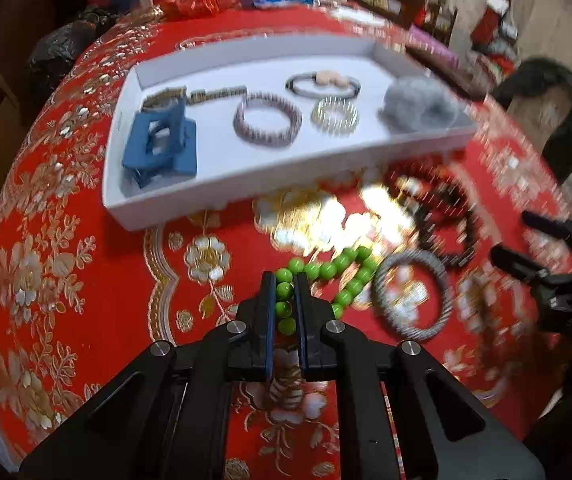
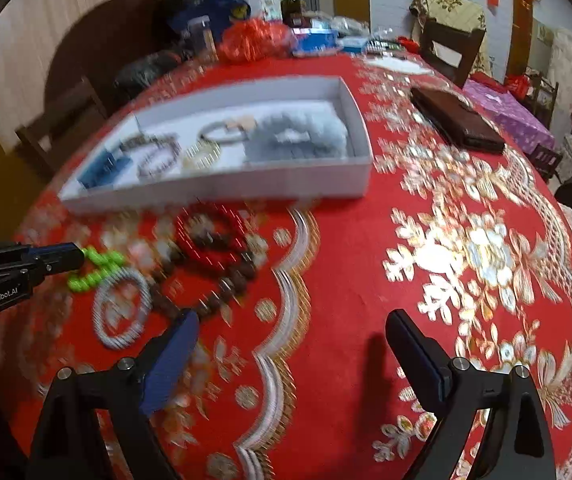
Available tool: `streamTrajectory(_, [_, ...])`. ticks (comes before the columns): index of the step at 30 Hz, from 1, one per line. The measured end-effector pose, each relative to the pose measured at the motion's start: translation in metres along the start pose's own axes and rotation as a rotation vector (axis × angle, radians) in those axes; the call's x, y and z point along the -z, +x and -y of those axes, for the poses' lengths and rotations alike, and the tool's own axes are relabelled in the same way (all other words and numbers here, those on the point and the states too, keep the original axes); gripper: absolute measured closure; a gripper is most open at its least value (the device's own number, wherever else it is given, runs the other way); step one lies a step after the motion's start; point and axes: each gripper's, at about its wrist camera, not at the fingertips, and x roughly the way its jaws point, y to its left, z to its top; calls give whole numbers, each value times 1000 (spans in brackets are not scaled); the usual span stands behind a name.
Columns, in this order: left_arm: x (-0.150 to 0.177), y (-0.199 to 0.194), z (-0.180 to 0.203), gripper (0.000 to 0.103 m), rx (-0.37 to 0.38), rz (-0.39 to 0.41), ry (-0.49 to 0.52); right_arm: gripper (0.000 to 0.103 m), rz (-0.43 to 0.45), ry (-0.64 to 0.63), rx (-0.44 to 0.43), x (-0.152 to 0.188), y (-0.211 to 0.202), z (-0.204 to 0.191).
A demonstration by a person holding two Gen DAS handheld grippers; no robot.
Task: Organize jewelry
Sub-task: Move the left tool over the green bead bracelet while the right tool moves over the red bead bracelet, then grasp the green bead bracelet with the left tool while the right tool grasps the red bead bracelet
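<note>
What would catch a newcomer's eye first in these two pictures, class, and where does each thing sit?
The bright green bead bracelet stands out most: it lies on the red and gold tablecloth, one end pinched in the left gripper. Behind it sits a white tray already holding a blue hair claw at its left end, bracelets, and a grey fluffy scrunchie at its right. The right gripper hangs open over the cloth.

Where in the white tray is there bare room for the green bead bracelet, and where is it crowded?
In the tray, the front strip between the blue clip, the silver bracelet and the near wall is bare. The back row, from chain to grey scrunchie, is full. The left gripper is shut on the green bracelet. Loose bracelets crowd the cloth ahead of the tray.
</note>
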Motion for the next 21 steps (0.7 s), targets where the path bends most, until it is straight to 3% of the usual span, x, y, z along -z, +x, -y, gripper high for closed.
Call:
streamTrajectory(3, [-8, -22, -3, 96, 34, 65, -23, 20, 21, 6, -30, -10, -1, -3])
streamTrajectory(4, [-10, -25, -5, 96, 40, 74, -34, 31, 33, 10, -44, -13, 0, -4])
streamTrajectory(6, [-12, -27, -7, 96, 43, 73, -47, 37, 48, 5, -87, -21, 5, -9])
streamTrajectory(9, [-11, -23, -12, 96, 45, 53, -66, 48, 63, -55, -82, -33, 14, -23])
streamTrajectory(11, [-12, -24, -12, 96, 49, 52, -70, 63, 47, -57, -85, -40, 25, -26])
streamTrajectory(13, [-13, -24, -12, 96, 52, 55, -70, 72, 37, -43, -87, -42, 33, -25])
streamTrajectory(19, [-11, -20, -9, 95, 43, 40, -58, 91, 19, -32, -91, -45, 44, -23])
streamTrajectory(21, [-11, -18, -9, 95, 41, 33, -59, 92, 14, -30, -106, -45, 41, -23])
